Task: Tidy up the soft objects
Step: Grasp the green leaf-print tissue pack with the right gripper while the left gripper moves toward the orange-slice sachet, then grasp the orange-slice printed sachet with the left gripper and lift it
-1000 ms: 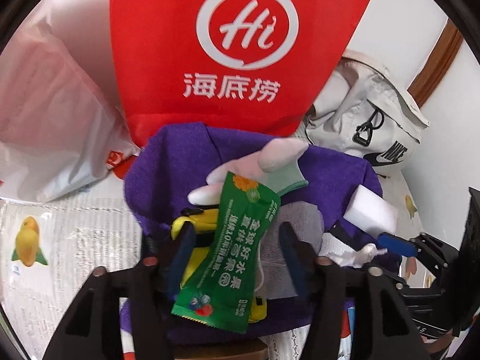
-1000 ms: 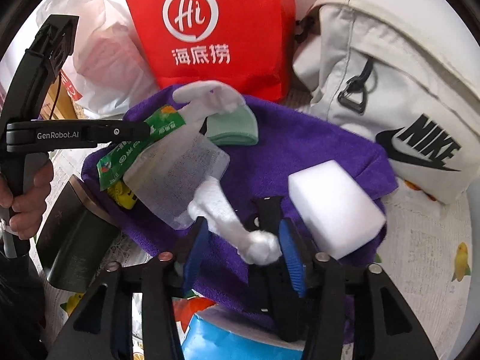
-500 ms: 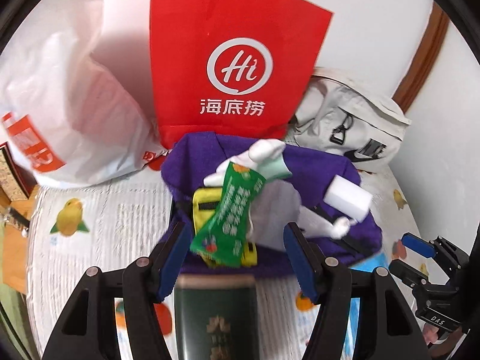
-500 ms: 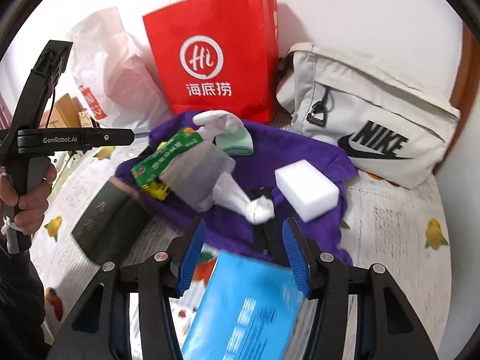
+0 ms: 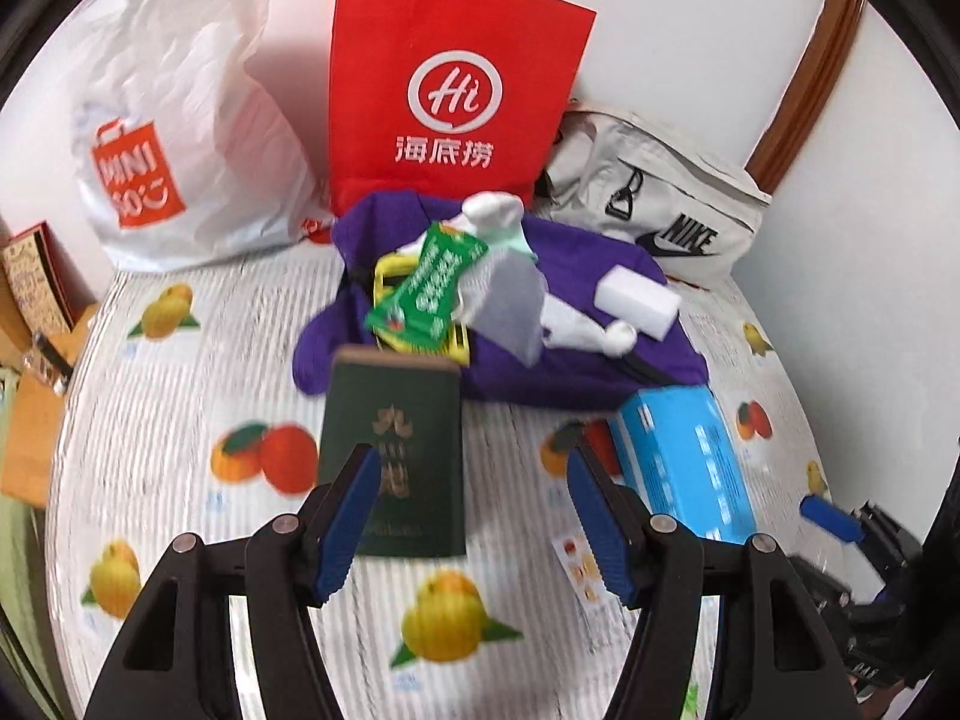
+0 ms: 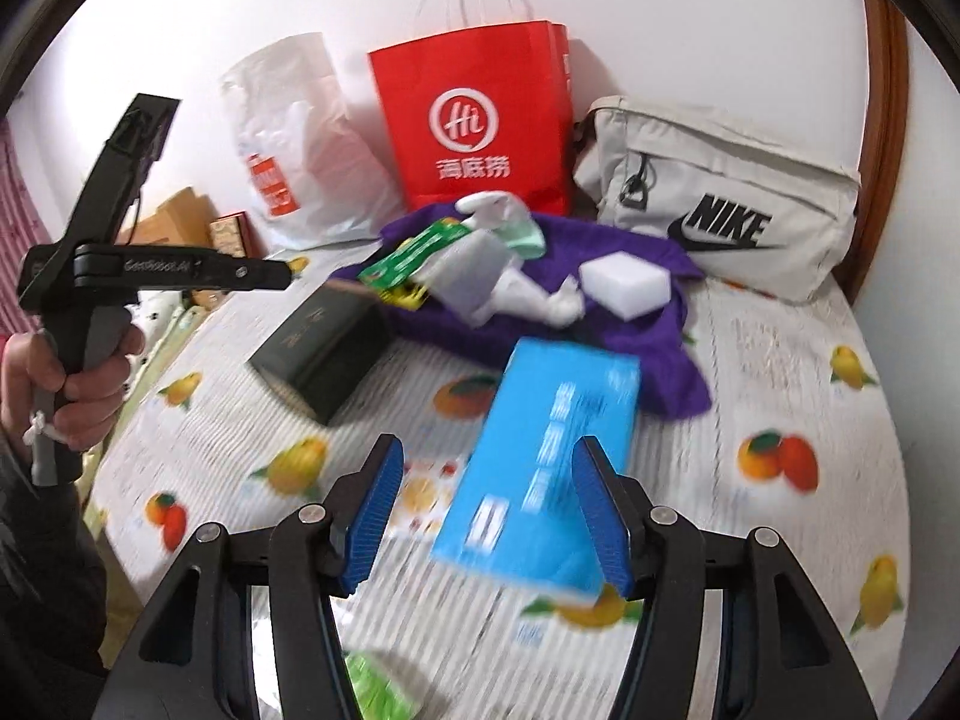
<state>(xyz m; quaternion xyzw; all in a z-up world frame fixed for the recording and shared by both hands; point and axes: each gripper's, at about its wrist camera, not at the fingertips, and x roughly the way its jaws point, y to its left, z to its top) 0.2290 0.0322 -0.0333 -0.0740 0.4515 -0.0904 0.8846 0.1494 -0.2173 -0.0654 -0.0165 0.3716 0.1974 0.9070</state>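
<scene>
Both empty, jaws wide: left gripper (image 5: 474, 516), right gripper (image 6: 486, 510). Soft heap on purple cloth (image 5: 600, 372) at 12 o'clock (nothing sorted yet, seemingly). Next: reach forward, pinch white sponge (image 6: 624, 287).

Your route to the purple cloth (image 5: 606, 372) is blocked by the green box (image 5: 393, 450) on the left and the blue box (image 6: 552, 456) on the right; bare surface (image 5: 516, 480) runs between them.

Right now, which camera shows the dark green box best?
The left wrist view: the dark green box faces the camera squarely, gold characters visible, though blurred, just ahead of the open left claw. The right wrist view shows it obliquely and smaller, beside the purple cloth.
</scene>
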